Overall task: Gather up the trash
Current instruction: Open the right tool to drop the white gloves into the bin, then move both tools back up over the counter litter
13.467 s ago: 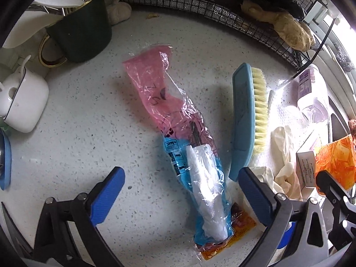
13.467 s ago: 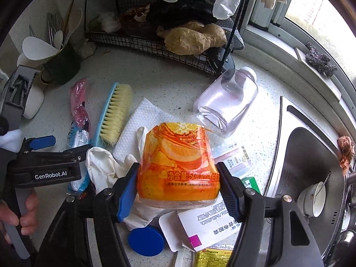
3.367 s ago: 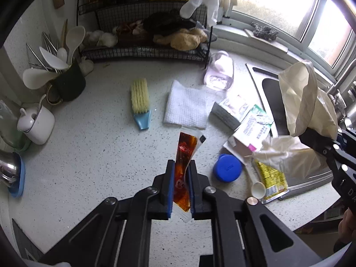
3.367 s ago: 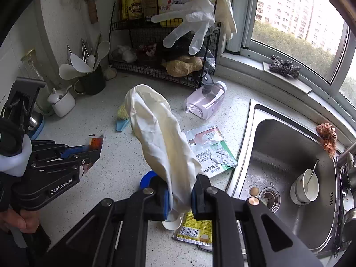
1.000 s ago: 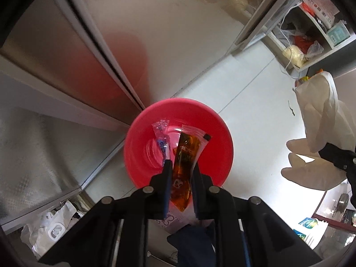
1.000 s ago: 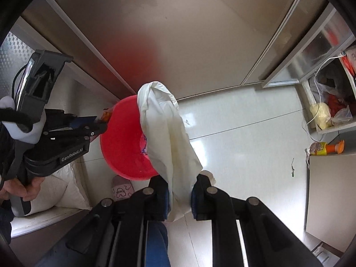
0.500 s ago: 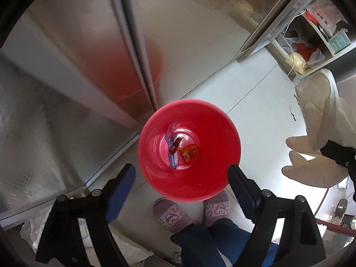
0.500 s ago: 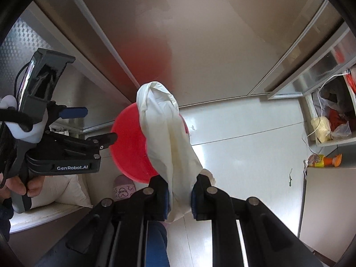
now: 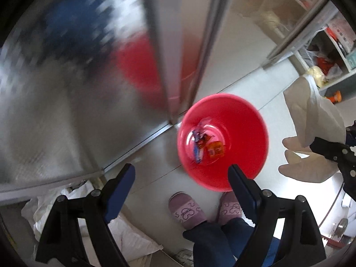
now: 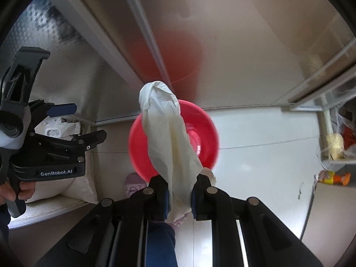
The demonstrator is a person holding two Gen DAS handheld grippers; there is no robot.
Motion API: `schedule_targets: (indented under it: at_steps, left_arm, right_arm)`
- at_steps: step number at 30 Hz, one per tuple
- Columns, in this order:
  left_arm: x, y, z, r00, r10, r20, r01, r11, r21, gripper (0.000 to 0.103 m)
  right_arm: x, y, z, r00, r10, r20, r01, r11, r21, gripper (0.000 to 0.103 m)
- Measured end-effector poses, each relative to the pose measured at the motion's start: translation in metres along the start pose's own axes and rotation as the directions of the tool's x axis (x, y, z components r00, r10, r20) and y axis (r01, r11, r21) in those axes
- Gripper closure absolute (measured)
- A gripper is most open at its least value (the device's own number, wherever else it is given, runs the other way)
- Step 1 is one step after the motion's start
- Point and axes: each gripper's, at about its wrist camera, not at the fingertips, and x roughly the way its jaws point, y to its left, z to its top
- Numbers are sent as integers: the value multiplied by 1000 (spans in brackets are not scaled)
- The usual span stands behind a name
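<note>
A red bin (image 9: 240,131) stands on the floor below me, with wrappers and an orange sauce packet (image 9: 214,149) lying inside. My left gripper (image 9: 181,179) is open and empty, to the left of the bin; it also shows at the left of the right wrist view (image 10: 73,122). My right gripper (image 10: 179,197) is shut on a cream rubber glove (image 10: 169,138), which hangs above the red bin (image 10: 207,133). The glove also shows in the left wrist view (image 9: 311,129), right of the bin.
Steel cabinet fronts (image 10: 222,44) rise behind the bin. The person's slippered feet (image 9: 187,209) stand just in front of it. White bags (image 9: 133,238) lie at lower left. An open shelf with bags and a bottle (image 10: 333,151) is at the right.
My left gripper has let the sauce packet drop into the bin, opened, and now swings left. My right gripper with the glove has moved over the bin.
</note>
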Motion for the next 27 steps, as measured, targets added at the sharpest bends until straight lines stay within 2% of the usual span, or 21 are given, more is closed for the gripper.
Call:
schedule_targets:
  at_steps: [4,6,7,9,10,11,15,20,24,27]
  left_arm:
    - [-1,11,-7,1000,25,-5,-25,1000,-14,19]
    - [-5,12,-10,1000,28,2,-28,999,-16,19]
    - [-7,13,-12,1000,30,3,-30,999,-18,19]
    - [-14,14,-14,999,43,10,-42,999,-24,19]
    - [-18,15,-15,999,47,16,-46,999,-27,19]
    - [-23,15,-16,999,49,22,-48,998,-30,19]
    - [-53,18,-16,998,56,39,-54,997,-53,19]
    - [-122,19,-23,995,75,66,-69,993,-95,19]
    - [-204,22,-29,991,76,106,-60,988,-145,19]
    - [-273,29,-35,981,105,165,-73,979,-189,19]
  right_arm:
    - [9,3,3,1000,-19,-17,18,999,-34,89]
    - [8,4,2,1000,2,-5,-2,999,-47,89]
    - [6,4,1,1000,-5,7,5,998,-61,85]
    - [2,10,1,1000,-17,25,19,997,-75,62]
    - [0,10,1,999,-28,27,30,997,-75,42]
    - [-3,9,1,999,-28,32,30,997,-75,28]
    - [-24,11,1,999,-23,32,26,997,-76,26]
    - [-76,22,7,998,-34,56,39,994,-103,18]
    - [-145,39,11,996,-20,90,33,990,-140,15]
    - [-205,59,17,988,-9,152,36,984,-177,12]
